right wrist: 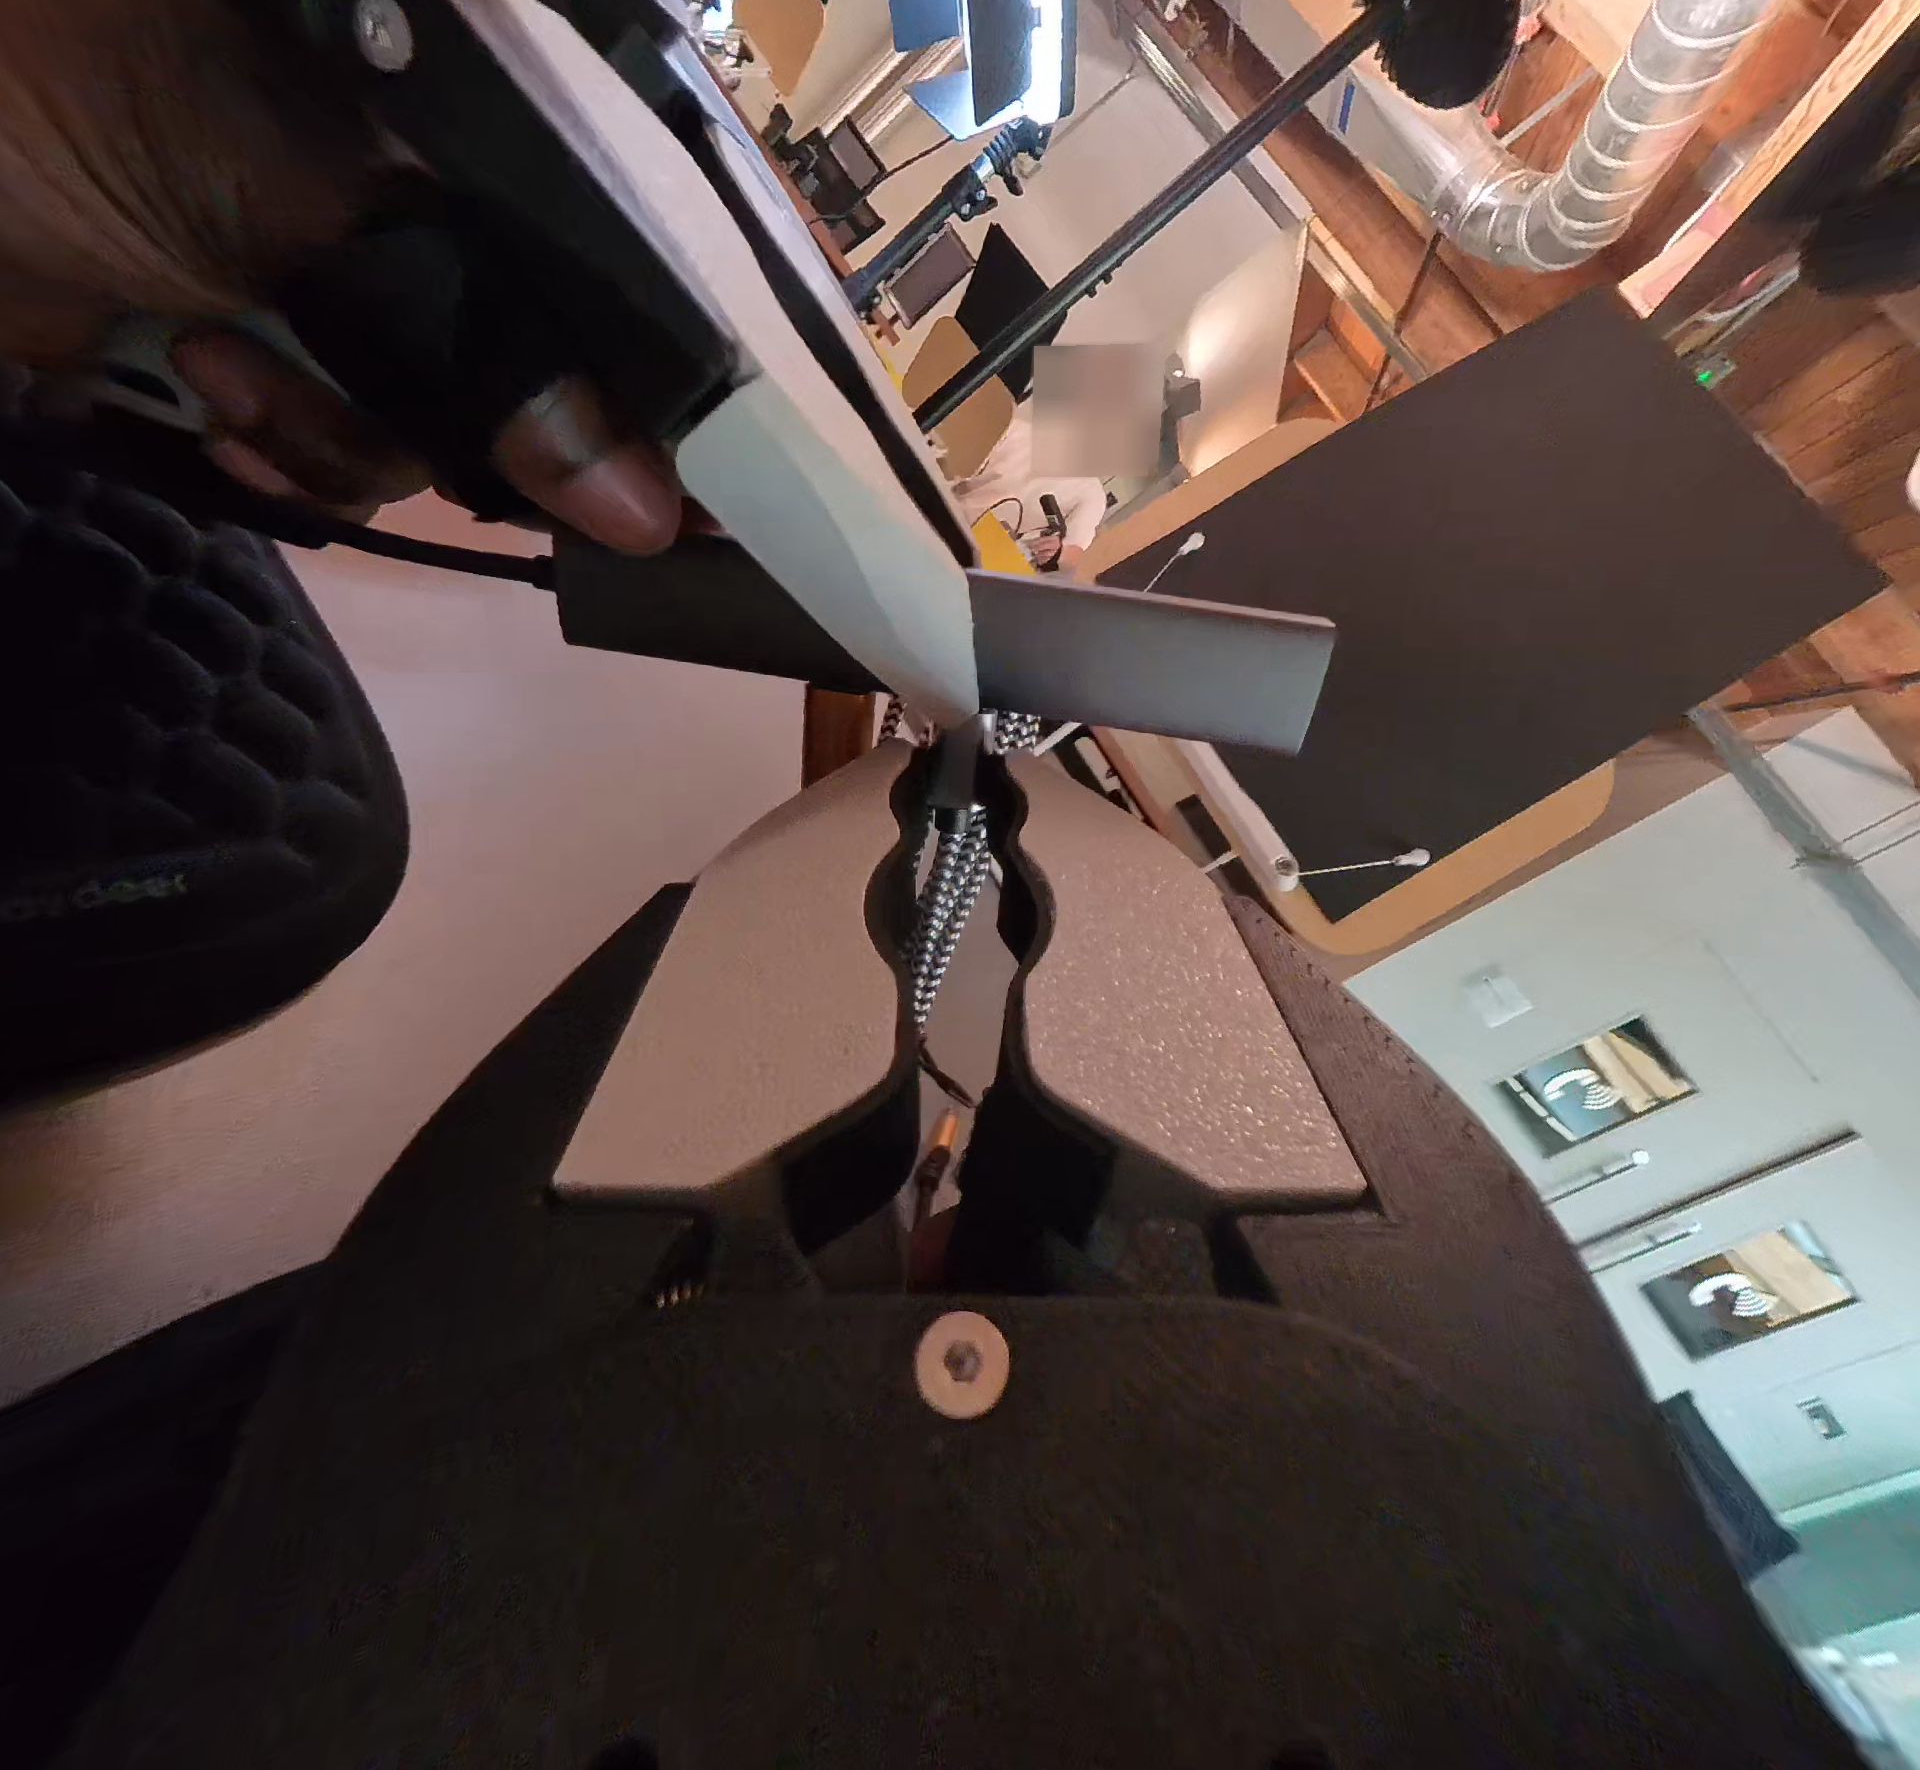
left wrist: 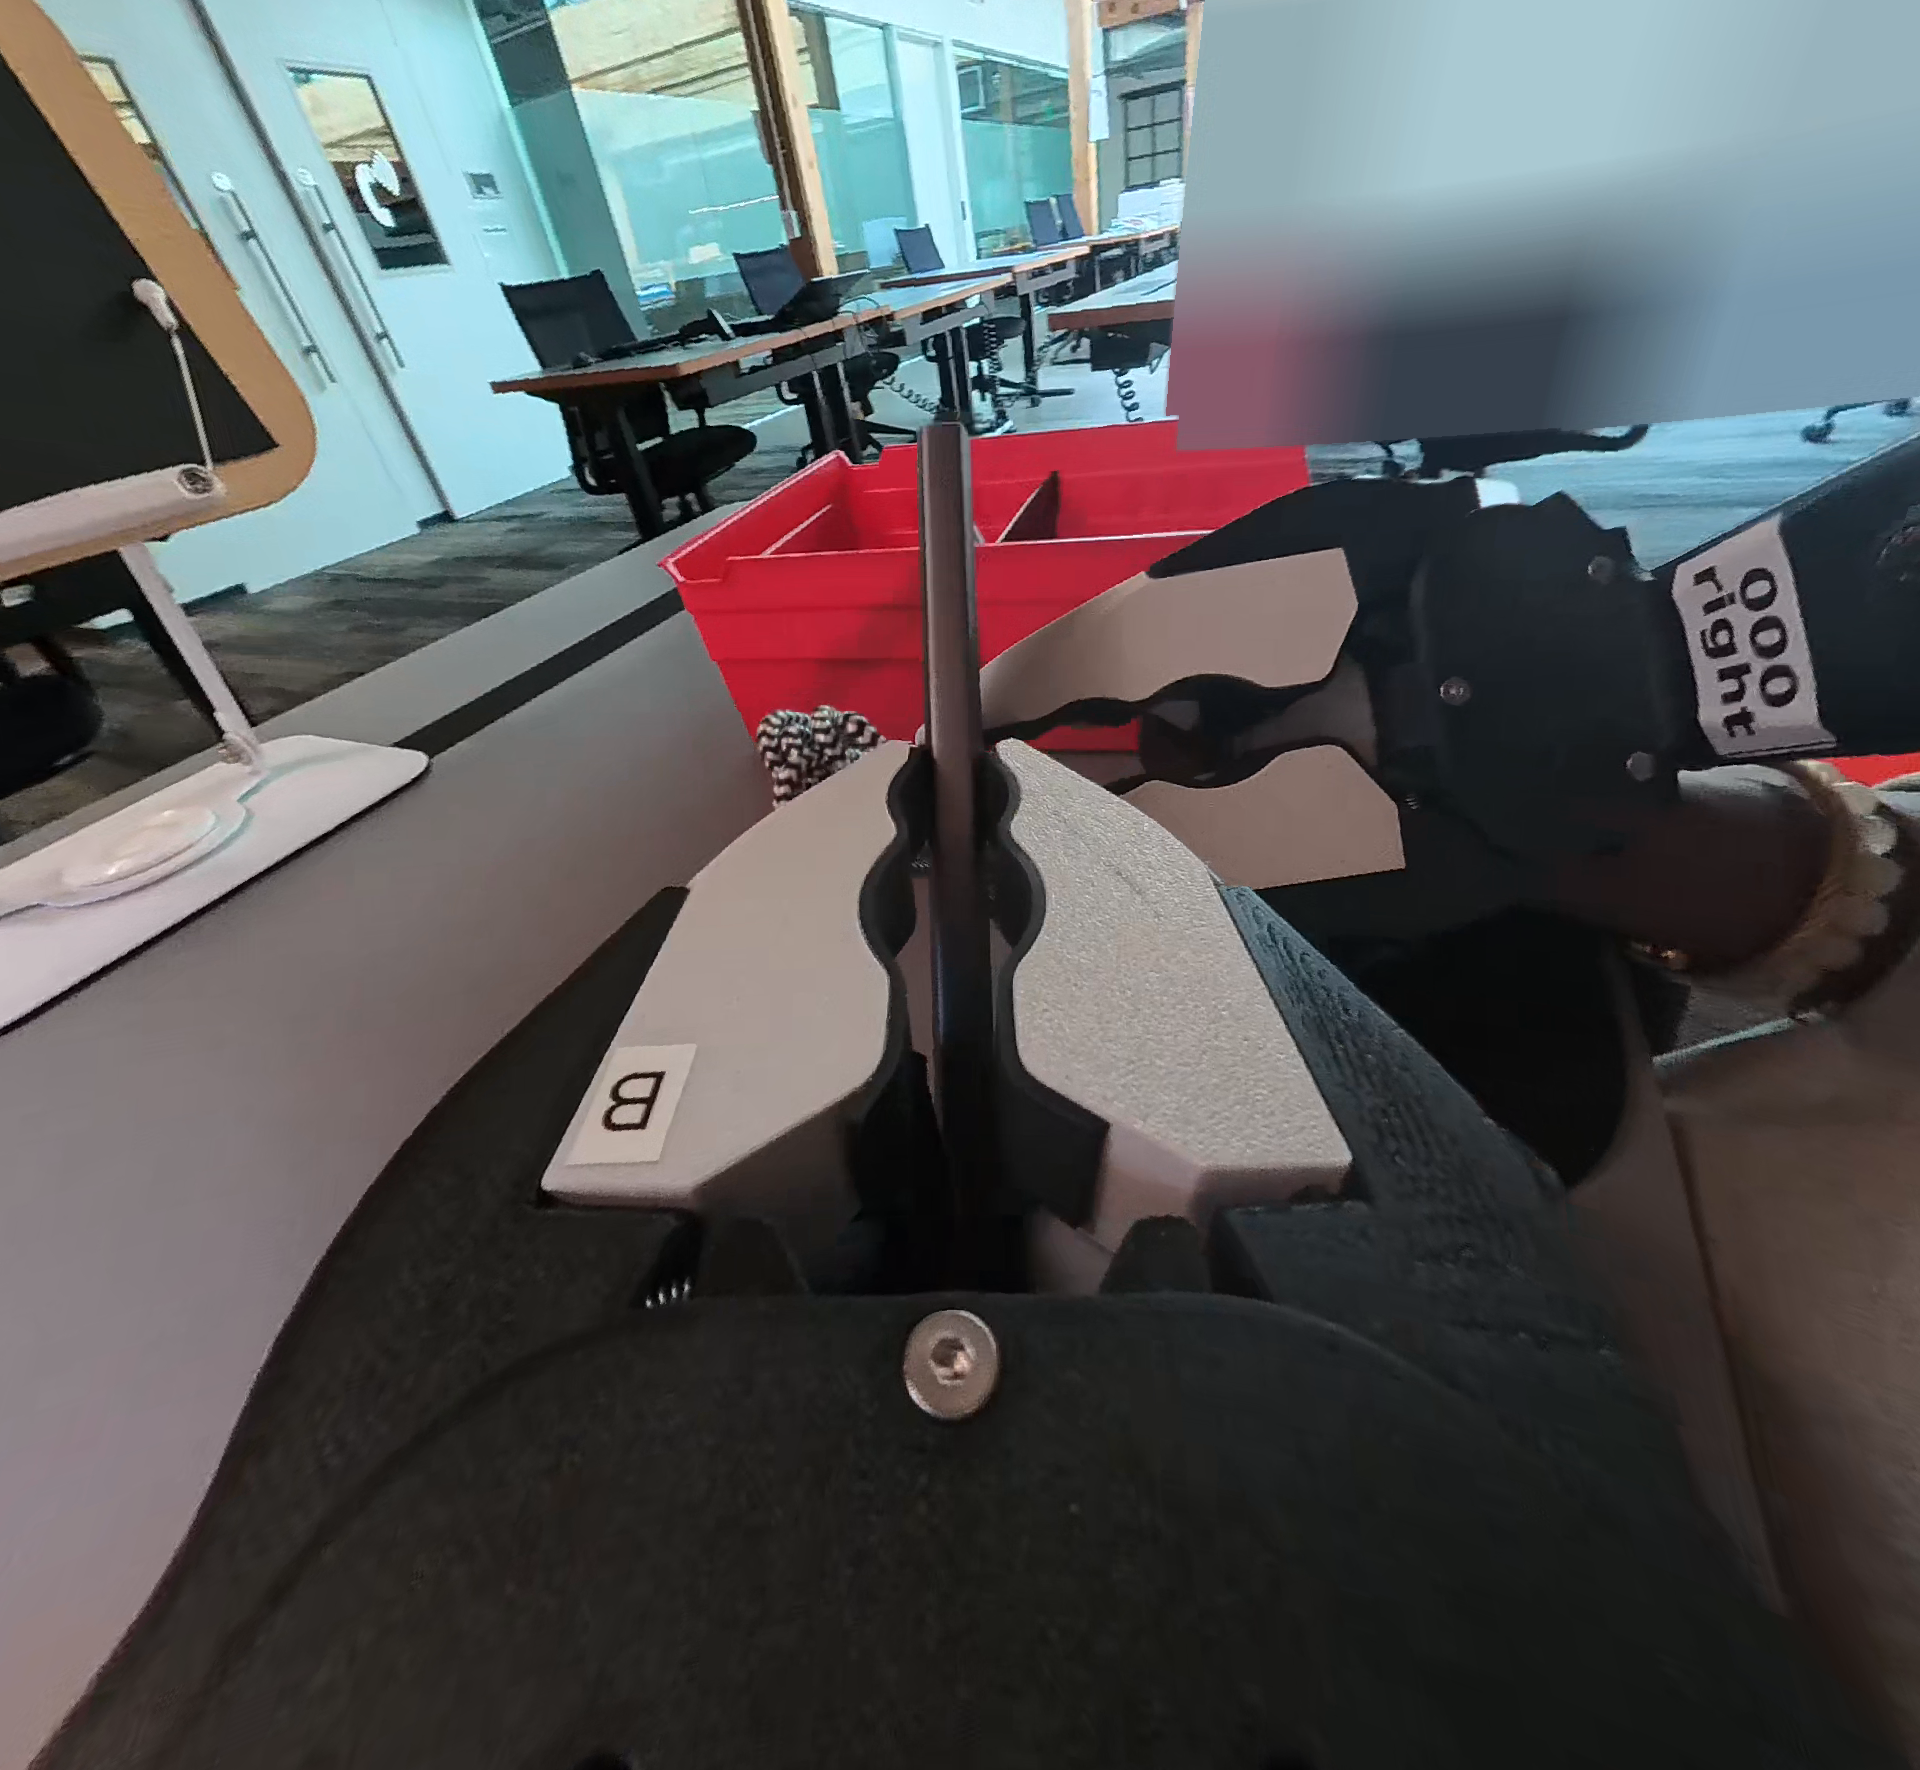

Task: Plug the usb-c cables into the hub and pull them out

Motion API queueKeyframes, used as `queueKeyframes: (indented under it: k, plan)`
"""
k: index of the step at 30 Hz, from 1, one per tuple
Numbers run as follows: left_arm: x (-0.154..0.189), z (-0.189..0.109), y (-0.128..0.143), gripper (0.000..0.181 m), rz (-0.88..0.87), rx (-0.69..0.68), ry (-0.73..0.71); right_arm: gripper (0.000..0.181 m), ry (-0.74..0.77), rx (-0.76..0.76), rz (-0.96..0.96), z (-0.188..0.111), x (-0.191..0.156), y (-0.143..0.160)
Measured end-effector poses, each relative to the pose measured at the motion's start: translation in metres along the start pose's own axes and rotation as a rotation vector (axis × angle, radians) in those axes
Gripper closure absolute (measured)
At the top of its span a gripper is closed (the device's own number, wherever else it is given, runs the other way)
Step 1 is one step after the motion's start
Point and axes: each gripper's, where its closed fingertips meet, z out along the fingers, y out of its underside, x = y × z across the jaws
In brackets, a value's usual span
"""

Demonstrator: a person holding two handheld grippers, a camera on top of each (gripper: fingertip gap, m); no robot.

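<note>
Grey slab of the hub (left wrist: 948,681), seen edge-on in the left wrist view, stands upright clenched in the left tool (left wrist: 951,770) over the dark bench (left wrist: 312,993); the right tool (left wrist: 1049,697) comes in from the right w/ a red bin (left wrist: 831,619) behind and a bit of braided cable (left wrist: 816,749) by the hub. Right wrist view: right tool (right wrist: 951,775) grips the usb-c cable (right wrist: 940,920) at its plug, tip touching the hub's lower edge (right wrist: 1143,671), while the left tool's finger (right wrist: 831,525) crosses the hub.

Lettered sticker (left wrist: 621,1102) on left tool (left wrist: 956,754); printed label (left wrist: 1745,660) on right tool (left wrist: 1070,733)
</note>
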Motion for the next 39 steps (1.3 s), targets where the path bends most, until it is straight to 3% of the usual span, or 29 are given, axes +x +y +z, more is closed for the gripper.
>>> queueKeyframes:
  k: [9, 22, 37, 38, 39]
  plan:
    - [-0.005, -0.002, 0.002, 0.175, 0.029, -0.009, -0.062, 0.17, -0.026, -0.002, 0.082, 0.006, -0.005, 0.004]
    - [-0.006, -0.002, 0.003, 0.175, -0.025, 0.012, -0.018, 0.17, -0.034, 0.013, 0.114, 0.006, -0.007, 0.007]
    - [-0.009, -0.004, 0.008, 0.176, 0.047, -0.029, -0.062, 0.17, -0.087, 0.03, 0.185, 0.01, -0.014, 0.011]
    - [-0.009, -0.006, 0.006, 0.174, 0.043, -0.009, -0.071, 0.17, -0.097, -0.024, 0.179, 0.012, -0.016, 0.02]
    - [-0.019, -0.032, -0.035, 0.174, 0.031, 0.277, -0.127, 0.17, -0.143, -0.291, 0.136, 0.014, -0.024, 0.068]
